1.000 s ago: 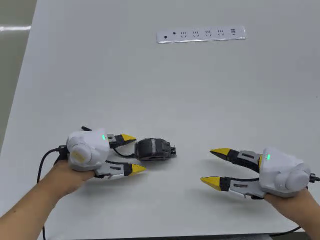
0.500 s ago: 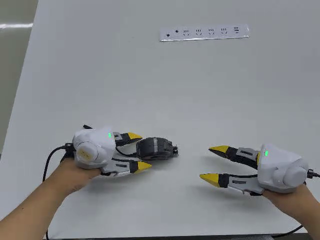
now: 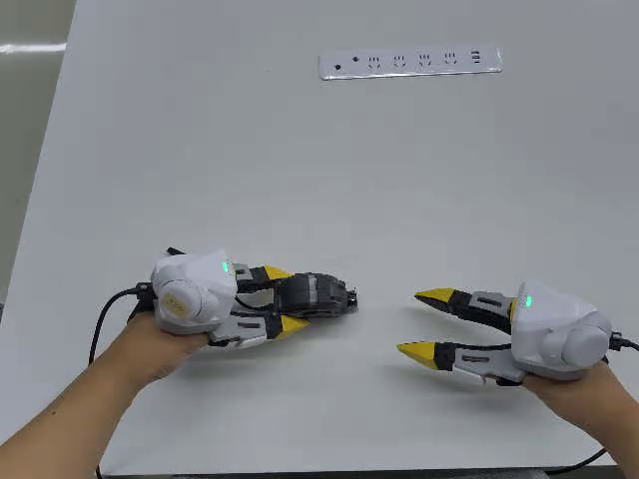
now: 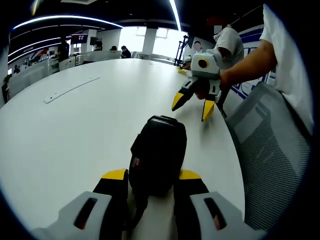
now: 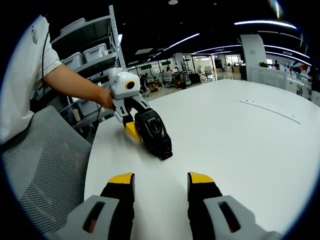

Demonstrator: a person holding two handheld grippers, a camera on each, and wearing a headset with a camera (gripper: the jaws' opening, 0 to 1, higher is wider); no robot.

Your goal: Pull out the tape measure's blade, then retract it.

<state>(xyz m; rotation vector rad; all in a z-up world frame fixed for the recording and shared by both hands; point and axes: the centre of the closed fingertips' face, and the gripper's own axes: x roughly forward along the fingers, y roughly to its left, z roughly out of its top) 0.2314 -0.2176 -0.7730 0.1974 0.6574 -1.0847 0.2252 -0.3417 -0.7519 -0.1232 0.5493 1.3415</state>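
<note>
A dark grey and black tape measure with a rounded case (image 3: 314, 293) is seen lying on a broad white tabletop (image 3: 300, 160), near its front edge and left of centre. It is gripped by the left hand-held gripper (image 3: 287, 297), a white unit with yellow-tipped black jaws. In the left gripper view the case (image 4: 159, 155) is flanked by those jaws, one pressed to each side, and the left hand-held gripper (image 4: 152, 175) is clenched on it.

The right hand-held gripper (image 3: 422, 321) is held low over the tabletop, well apart from the tape measure, with its tips pointed toward it. Its jaws are spread and released. In the right gripper view the tape measure (image 5: 154, 131) is shown ahead of the parted jaws of the right hand-held gripper (image 5: 159, 177).

A long white power strip (image 3: 409, 62) is laid flat far back on the tabletop.
</note>
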